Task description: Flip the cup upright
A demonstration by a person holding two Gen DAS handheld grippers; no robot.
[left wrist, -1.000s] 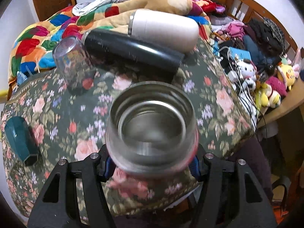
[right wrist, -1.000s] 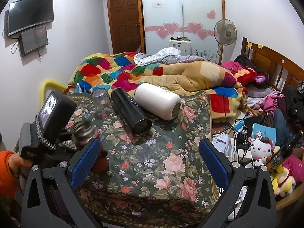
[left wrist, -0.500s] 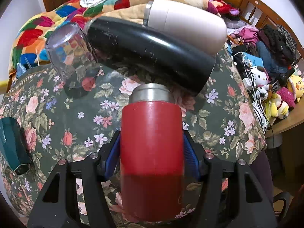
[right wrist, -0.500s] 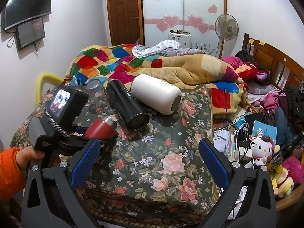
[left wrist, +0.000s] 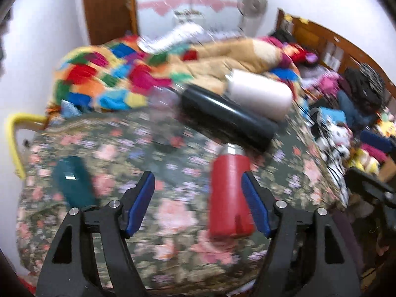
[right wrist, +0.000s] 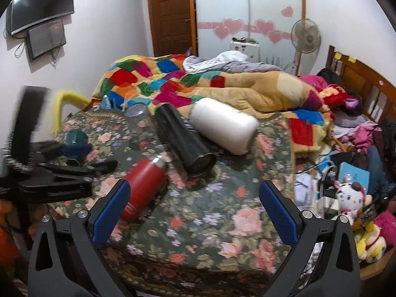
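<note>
A red cup with a steel rim [left wrist: 230,193] lies on its side on the floral cloth; in the right wrist view [right wrist: 144,185] its rim points toward a black flask. My left gripper [left wrist: 198,204] is open, its right pad beside the red cup, not clamping it. It shows as a blurred black tool in the right wrist view [right wrist: 81,170], left of the cup. My right gripper [right wrist: 195,212] is open and empty, held over the near part of the cloth.
A black flask [right wrist: 184,141] and a white flask [right wrist: 224,125] lie on their sides behind the red cup. A clear glass [right wrist: 137,118] stands upside down and a teal cup [left wrist: 74,182] lies at the left. The bed's clutter and toys [right wrist: 351,195] lie to the right.
My left gripper has opened and let go of the red cup, which now lies on its side on the cloth. The left gripper has drawn back and left. The right gripper stayed open.
</note>
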